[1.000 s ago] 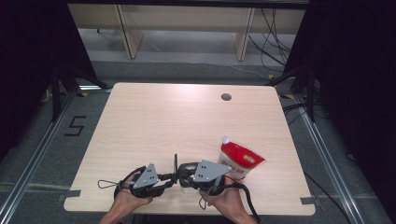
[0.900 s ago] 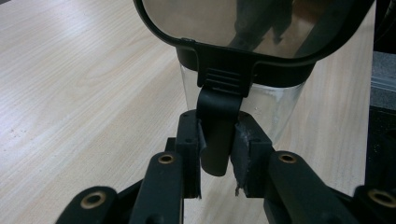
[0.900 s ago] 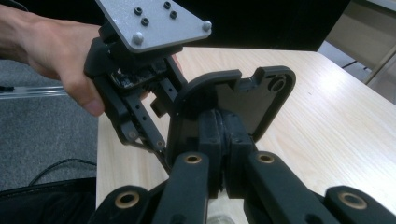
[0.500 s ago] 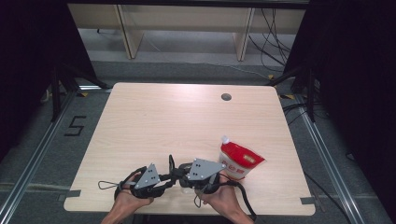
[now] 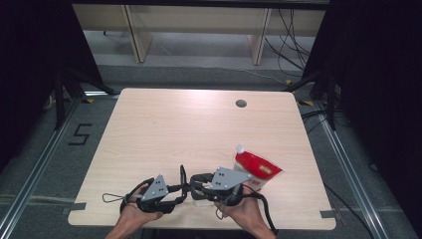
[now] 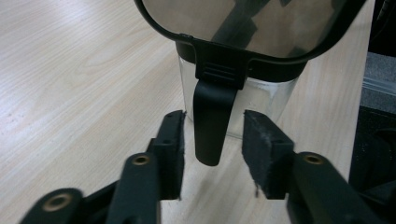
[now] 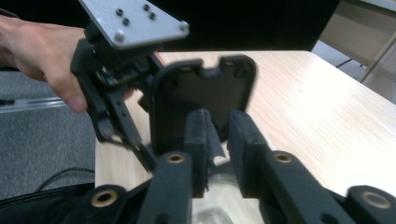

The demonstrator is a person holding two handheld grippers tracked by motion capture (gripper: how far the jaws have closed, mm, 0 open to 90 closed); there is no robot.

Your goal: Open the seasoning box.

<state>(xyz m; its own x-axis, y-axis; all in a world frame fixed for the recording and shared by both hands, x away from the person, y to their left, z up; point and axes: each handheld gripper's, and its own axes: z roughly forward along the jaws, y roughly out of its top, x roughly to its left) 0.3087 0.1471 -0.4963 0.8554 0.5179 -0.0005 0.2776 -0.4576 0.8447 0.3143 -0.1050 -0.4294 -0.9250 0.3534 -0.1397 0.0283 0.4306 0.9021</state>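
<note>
Left gripper (image 6: 212, 154) astride container's black latch (image 6: 212, 121), pads apart.

- A black numeral "5" (image 5: 80, 134) is showing on the grey floor (image 5: 30, 149) to the left of the table (image 5: 164, 129), marked out in straight black strokes like tape.
- A red pouch (image 5: 257, 168) with a white cap is lying on the table near its right edge; a white band with dark print is running across its red face, but the lettering is coming out too small and blurred to read.
- Nothing else is carrying legible words or numbers: the grey plates on the two tools are showing screw heads and small holes, with no print on them.
</note>
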